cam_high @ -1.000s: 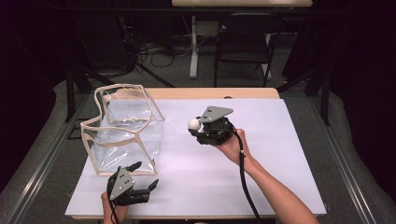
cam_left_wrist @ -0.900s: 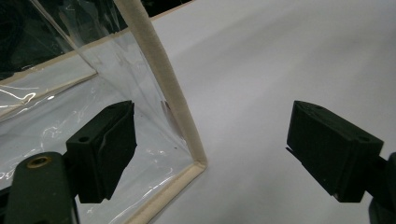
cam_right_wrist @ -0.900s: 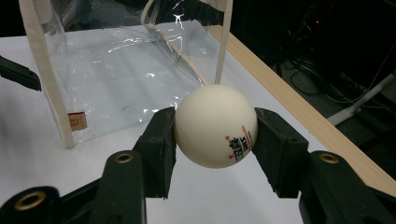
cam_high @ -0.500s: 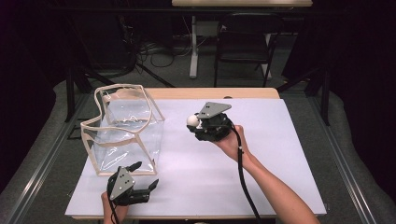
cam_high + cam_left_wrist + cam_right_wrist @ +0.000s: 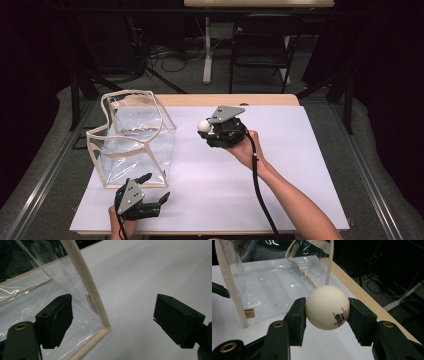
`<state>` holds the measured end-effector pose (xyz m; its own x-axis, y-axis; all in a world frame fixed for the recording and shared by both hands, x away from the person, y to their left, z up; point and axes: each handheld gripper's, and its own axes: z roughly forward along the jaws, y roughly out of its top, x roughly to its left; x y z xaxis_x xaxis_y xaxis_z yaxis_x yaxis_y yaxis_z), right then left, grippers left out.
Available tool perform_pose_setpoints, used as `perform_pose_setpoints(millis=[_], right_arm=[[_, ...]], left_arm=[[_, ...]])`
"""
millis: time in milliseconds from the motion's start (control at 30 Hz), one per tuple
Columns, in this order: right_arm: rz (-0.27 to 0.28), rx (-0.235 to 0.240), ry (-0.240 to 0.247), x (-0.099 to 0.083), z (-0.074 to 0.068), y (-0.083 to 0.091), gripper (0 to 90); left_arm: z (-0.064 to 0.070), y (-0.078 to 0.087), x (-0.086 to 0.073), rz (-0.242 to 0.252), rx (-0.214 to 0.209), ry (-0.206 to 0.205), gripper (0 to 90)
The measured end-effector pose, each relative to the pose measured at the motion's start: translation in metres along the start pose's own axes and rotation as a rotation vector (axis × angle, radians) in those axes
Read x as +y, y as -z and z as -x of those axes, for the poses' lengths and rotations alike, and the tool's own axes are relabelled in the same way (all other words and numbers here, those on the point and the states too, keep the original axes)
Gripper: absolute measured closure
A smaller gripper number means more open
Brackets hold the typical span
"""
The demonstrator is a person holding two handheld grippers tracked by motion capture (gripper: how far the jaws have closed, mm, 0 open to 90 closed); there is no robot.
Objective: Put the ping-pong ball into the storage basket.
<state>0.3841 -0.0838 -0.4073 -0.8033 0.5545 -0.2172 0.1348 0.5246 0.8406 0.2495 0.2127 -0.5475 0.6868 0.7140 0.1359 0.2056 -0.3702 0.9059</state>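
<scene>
A white ping-pong ball (image 5: 327, 307) with red and black print is clamped between the jaws of my right gripper (image 5: 327, 312). In the high view the ball (image 5: 203, 125) and right gripper (image 5: 206, 129) hover above the table's middle, to the right of a clear plastic bag (image 5: 132, 137) with cream trim and an open top. My left gripper (image 5: 154, 188) rests near the front left edge, open, just in front of the bag. In the left gripper view its jaws straddle the bag's near corner seam (image 5: 93, 293) without touching it.
A white sheet covers the table (image 5: 280, 170), with a wooden strip (image 5: 260, 99) along the far edge. Chairs, table legs and cables stand on the dark floor beyond. A cable (image 5: 260, 190) trails from the right gripper along the person's forearm.
The right gripper with the ball has drifted slightly left, toward the bag. The left gripper has stayed where it was.
</scene>
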Motion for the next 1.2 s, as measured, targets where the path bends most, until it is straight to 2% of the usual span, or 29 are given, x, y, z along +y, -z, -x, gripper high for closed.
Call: perform_pose_setpoints(millis=[1200], right_arm=[[0.009, 0.002, 0.029, 0.027, -0.001, -0.010, 50.8]], left_arm=[[0.000, 0.000, 0.000, 0.002, 0.000, 0.000, 16.1]])
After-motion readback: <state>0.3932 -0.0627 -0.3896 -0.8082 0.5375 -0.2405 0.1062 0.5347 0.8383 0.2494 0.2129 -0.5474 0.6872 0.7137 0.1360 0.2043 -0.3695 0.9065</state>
